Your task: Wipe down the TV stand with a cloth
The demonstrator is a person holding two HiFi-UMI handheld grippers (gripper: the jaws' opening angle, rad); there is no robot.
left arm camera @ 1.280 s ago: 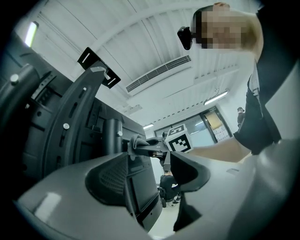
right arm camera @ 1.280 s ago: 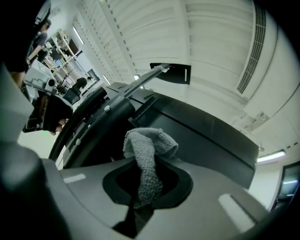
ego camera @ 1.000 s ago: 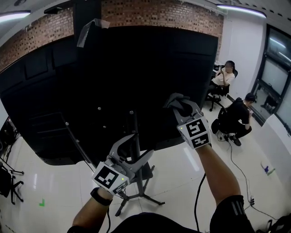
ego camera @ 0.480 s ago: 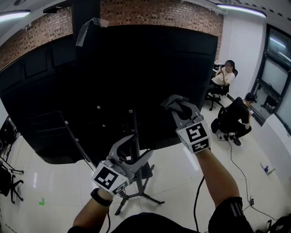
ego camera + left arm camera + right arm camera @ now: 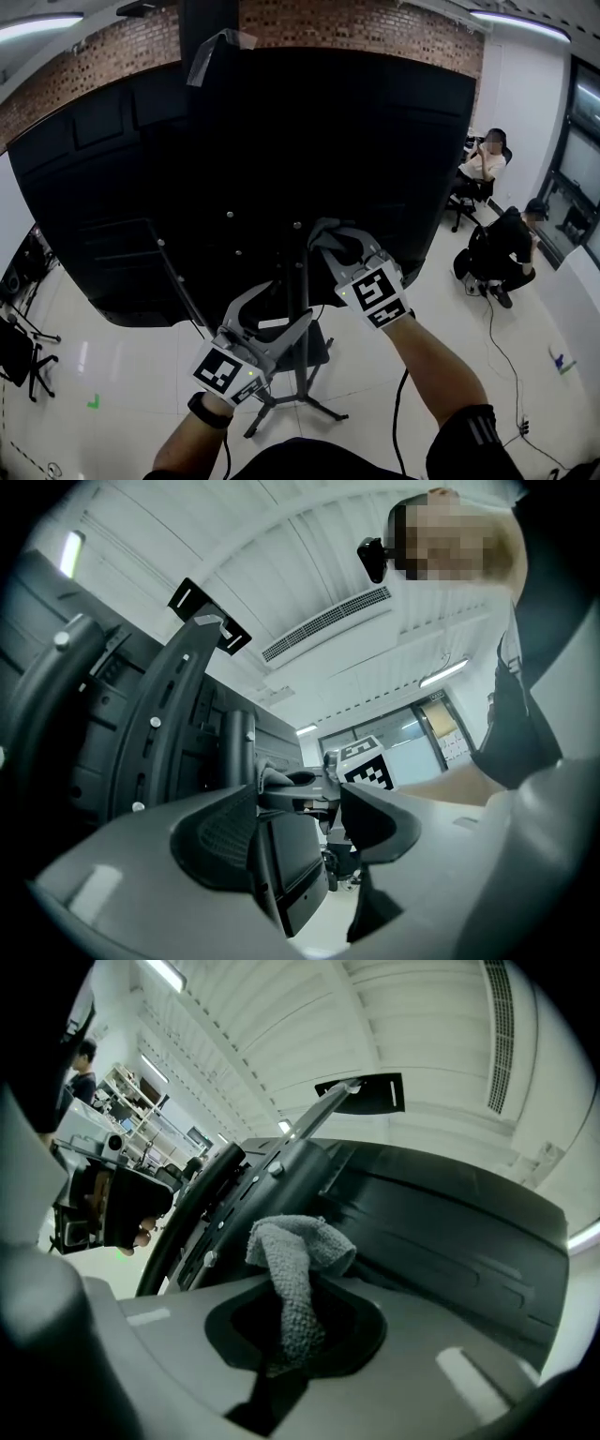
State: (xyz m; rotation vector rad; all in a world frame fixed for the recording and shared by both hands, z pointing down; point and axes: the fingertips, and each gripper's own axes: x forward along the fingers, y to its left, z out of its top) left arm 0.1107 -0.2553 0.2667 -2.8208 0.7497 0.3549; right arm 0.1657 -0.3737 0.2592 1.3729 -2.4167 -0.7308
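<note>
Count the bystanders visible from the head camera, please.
2: one seated person at far right, one crouching person just below. The TV could hide others.

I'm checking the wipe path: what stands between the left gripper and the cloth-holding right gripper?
In the head view, the TV stand's upright post rises between the open left gripper and the right gripper, which is shut on the grey cloth.

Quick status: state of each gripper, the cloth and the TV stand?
left gripper: open, jaws apart, holding nothing.
right gripper: shut on cloth.
cloth: bunched, clamped between the jaws.
TV stand: upright on the floor.
</note>
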